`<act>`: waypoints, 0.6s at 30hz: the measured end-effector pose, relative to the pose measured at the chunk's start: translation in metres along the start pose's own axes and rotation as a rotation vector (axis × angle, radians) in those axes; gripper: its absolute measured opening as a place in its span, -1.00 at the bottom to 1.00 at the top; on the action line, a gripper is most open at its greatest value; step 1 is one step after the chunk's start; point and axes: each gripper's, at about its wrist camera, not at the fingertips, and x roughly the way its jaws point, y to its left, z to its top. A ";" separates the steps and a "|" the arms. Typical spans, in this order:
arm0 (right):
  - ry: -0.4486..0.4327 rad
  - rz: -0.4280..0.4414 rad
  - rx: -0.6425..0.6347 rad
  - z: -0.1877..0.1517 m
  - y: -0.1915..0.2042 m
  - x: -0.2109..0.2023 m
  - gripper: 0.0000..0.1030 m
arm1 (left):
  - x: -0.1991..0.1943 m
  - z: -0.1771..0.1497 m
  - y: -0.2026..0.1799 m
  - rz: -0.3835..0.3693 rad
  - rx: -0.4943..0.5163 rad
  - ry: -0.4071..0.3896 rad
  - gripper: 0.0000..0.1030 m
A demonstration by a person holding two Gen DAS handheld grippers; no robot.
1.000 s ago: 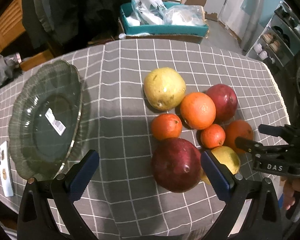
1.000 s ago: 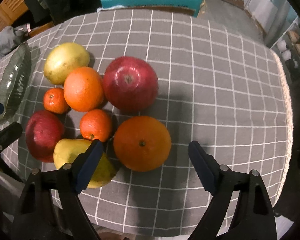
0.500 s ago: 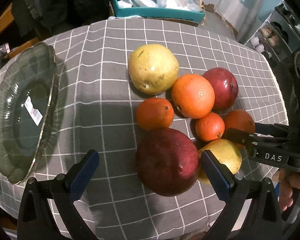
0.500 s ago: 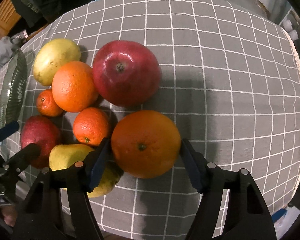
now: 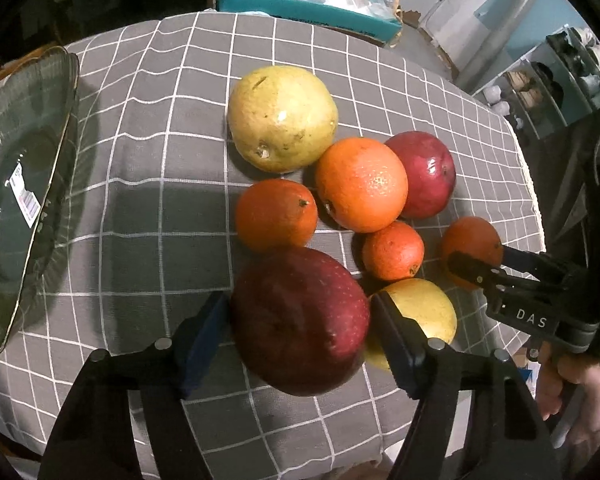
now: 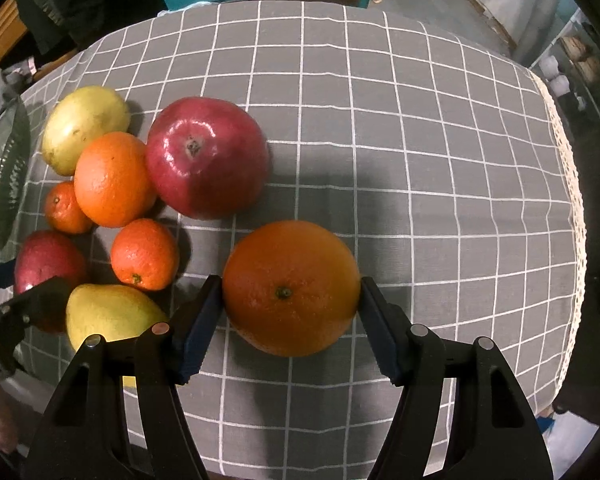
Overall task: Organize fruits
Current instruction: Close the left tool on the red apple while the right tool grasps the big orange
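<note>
Left wrist view: my left gripper point(image 5: 300, 320) is pointing steeply down over the dark red apple point(image 5: 300, 320), which is sitting between its two fingers point(image 5: 204, 332).
Left fingers: closing at this moment; both blue pads are lying against the apple's flanks.
Right wrist view: my right gripper point(image 6: 290, 308) is straddling the large orange point(image 6: 291, 288), nearest fruit to that camera.
Right fingers: holding the orange, one pad pressing on each side, at a medium spread.
Surface: grey cloth with a white grid point(image 6: 420, 160) is covering it; all the fruit is resting on it.
Fruit cluster: a yellow-green fruit point(image 5: 282, 118), an orange point(image 5: 361, 184), a second red apple point(image 5: 432, 174), two mandarins point(image 5: 276, 216) point(image 5: 393, 251) and a yellow pear point(image 5: 420, 308) are lying close together, several touching.
Pear: lying just beside the dark red apple, partly hidden behind my left gripper's right finger.
Glass plate point(image 5: 16, 184): standing at the left edge of the surface, well apart from the fruit, carrying a white label.
Teal box point(image 5: 312, 8): sitting beyond the far edge, holding plastic bags.
Hand point(image 5: 580, 384): gripping the right gripper's handle at the lower right of the left wrist view.
</note>
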 end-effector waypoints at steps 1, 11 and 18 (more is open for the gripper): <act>-0.002 -0.001 -0.001 -0.001 -0.001 -0.001 0.32 | -0.001 -0.001 0.001 0.002 0.002 -0.001 0.44; -0.091 -0.039 -0.035 0.004 0.016 -0.030 0.32 | -0.023 0.000 -0.013 0.130 0.086 -0.084 0.43; -0.172 -0.066 -0.057 0.009 0.024 -0.057 0.31 | -0.046 0.002 -0.012 0.194 0.107 -0.163 0.43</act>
